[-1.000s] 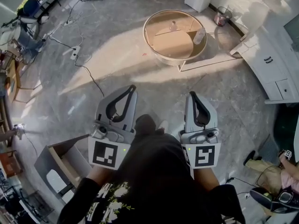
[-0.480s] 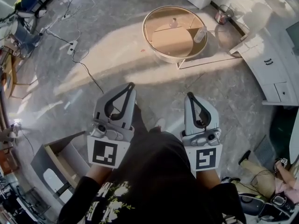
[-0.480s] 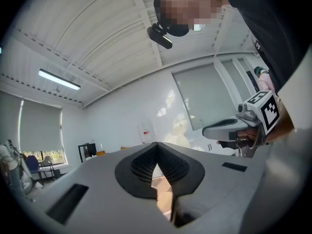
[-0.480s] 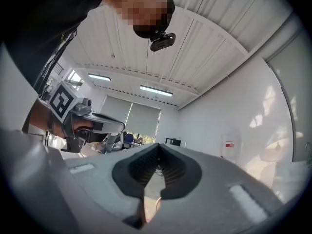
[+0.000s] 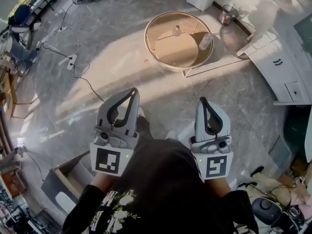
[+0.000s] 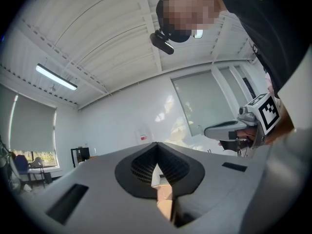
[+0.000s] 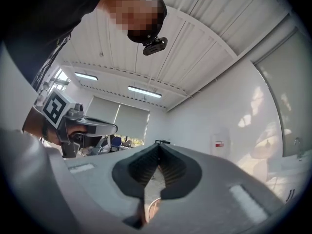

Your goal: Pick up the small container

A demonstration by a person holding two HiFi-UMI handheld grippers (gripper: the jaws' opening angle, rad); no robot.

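Both the left gripper and right gripper are closed, holding nothing. The small container stands on the round table, well apart ahead. It looks light, rigid and easily tipped; grip its body squarely.

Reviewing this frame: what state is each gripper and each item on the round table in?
left gripper: shut, empty
right gripper: shut, empty
small container: upright on the table, untouched
bottle: on the table, standing or lying unclear
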